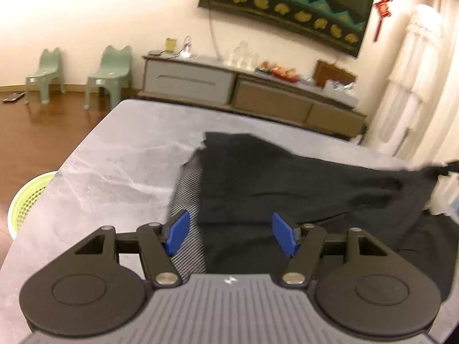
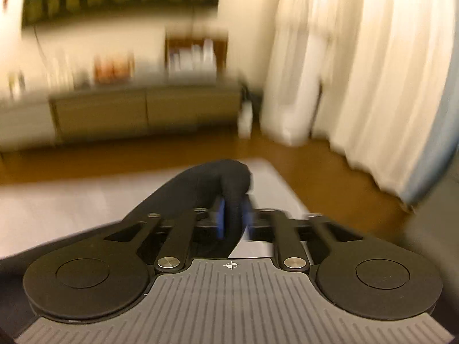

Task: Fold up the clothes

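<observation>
Two grippers work over one grey marbled counter [image 1: 114, 154]. The left gripper [image 1: 231, 233] hangs above the near part of a black garment [image 1: 287, 180], its blue pads [image 1: 178, 235] spread well apart with nothing pressed between them; dark cloth and a strip of grey striped fabric [image 1: 186, 200] lie beneath the gap. The striped strip runs along the garment's edge at about 9 o'clock from the black cloth's middle. The garment covers the counter from its centre out toward 3 o'clock, where a corner of it is pulled up into a point at the picture's edge.

In the right wrist view, which is heavily blurred, the right gripper [image 2: 233, 223] pinches a bunched fold of the black garment [image 2: 223, 183]: the cloth rises in a hump toward 12 o'clock from the pads and drops between them, and the blue pads [image 2: 221, 223] sit close against either side of it. The counter's corner [image 2: 275, 180] shows just past the hump, toward 1 o'clock.

Beyond the counter, at 12 o'clock in the left wrist view, a low sideboard [image 1: 229, 86] stands against the wall under a dark framed picture [image 1: 287, 3]. Two pale green chairs [image 1: 109, 71] stand at 10 o'clock on the wooden floor [image 1: 43, 132], and a yellow-green basket [image 1: 25, 200] sits just beside the counter's edge at 9 o'clock. White curtains [image 1: 413, 86] hang at 2 o'clock.
</observation>
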Demonstrator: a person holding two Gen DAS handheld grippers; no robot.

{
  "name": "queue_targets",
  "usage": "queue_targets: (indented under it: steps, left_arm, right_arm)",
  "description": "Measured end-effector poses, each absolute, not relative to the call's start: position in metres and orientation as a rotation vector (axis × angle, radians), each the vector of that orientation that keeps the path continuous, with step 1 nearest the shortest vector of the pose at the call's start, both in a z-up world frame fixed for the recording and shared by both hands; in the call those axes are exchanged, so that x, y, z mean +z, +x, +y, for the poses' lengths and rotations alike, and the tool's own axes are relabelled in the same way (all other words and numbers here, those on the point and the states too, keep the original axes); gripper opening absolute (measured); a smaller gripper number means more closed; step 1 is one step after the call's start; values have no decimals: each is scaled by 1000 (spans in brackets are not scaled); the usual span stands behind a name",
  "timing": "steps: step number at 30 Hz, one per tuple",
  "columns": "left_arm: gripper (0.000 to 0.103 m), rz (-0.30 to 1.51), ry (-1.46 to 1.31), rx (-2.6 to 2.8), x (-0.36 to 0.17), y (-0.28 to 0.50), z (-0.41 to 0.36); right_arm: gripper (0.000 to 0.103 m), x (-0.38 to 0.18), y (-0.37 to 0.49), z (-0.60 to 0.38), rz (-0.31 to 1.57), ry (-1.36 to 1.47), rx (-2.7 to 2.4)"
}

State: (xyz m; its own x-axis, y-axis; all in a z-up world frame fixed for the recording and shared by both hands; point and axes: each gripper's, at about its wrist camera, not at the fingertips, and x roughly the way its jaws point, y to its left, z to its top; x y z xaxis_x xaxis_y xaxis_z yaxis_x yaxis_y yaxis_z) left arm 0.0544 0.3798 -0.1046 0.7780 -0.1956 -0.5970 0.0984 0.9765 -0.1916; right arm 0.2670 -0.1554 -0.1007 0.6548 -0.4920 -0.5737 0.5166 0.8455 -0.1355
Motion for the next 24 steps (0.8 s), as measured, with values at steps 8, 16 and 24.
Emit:
queue_targets:
  steps: [8, 16, 24]
  left_arm:
    - [83, 737, -206, -183, -121, 103, 359]
    - [5, 890, -79, -170, -164, 169, 325]
    - [3, 628, -177, -230, -77, 215, 344]
  right_arm:
    - [91, -120, 136, -92, 541, 268, -354]
    - [100, -141, 125, -19, 621, 164, -144]
    - [100, -152, 152, -18, 639, 119, -187]
